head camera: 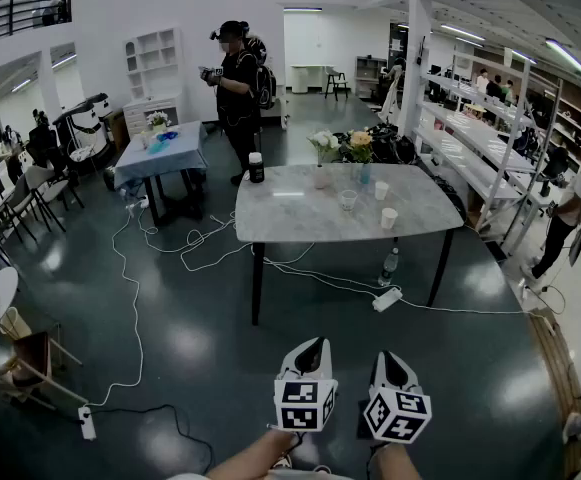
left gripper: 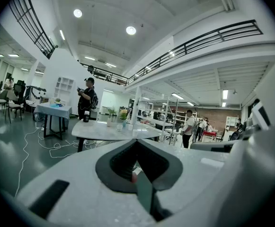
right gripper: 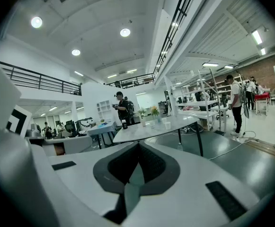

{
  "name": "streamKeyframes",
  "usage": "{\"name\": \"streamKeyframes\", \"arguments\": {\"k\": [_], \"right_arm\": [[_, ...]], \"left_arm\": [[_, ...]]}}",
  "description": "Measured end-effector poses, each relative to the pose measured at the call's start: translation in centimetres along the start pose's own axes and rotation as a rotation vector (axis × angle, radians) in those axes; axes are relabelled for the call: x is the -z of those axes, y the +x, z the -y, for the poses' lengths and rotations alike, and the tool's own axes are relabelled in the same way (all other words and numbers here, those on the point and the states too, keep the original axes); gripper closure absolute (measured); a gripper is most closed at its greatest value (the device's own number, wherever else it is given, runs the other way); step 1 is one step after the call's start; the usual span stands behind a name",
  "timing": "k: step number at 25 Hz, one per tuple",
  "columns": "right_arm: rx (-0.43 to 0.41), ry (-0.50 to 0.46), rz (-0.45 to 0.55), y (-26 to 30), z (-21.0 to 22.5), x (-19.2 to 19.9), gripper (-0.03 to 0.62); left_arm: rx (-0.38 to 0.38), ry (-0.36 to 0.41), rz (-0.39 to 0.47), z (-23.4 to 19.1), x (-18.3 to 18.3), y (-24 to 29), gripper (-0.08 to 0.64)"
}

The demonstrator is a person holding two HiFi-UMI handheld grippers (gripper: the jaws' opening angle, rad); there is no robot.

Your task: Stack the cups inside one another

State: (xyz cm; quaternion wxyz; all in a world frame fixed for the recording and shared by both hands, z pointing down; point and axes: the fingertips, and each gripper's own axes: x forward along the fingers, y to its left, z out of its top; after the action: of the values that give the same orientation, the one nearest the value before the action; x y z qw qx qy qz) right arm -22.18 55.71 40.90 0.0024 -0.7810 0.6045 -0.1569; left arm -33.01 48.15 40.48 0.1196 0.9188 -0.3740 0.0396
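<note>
Far ahead stands a marble-topped table. On its right half are a clear cup and two white cups, all apart from one another. My left gripper and right gripper hover side by side over the floor, well short of the table. Both are shut and hold nothing. In the left gripper view the jaws meet at the tip, with the table small beyond them. The right gripper shows the same, with the cups in the distance.
A black bottle and flower vases share the table. White cables, a power strip and a water bottle lie on the floor around it. A person in black stands behind, beside a blue-covered table. Shelving lines the right.
</note>
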Motion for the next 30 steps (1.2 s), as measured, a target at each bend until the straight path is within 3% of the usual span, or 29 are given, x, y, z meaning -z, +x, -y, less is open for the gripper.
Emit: {"name": "streamKeyframes", "arguments": {"k": [16, 30], "right_arm": [[0.004, 0.021, -0.009, 2.7, -1.4, 0.4, 0.586], [0.103, 0.033, 0.015, 6.3, -3.9, -0.1, 0.585]], "left_arm": [[-0.008, 0.005, -0.007, -2.9, 0.1, 1.1, 0.565], [0.045, 0.017, -0.006, -8.5, -1.6, 3.3, 0.565]]}}
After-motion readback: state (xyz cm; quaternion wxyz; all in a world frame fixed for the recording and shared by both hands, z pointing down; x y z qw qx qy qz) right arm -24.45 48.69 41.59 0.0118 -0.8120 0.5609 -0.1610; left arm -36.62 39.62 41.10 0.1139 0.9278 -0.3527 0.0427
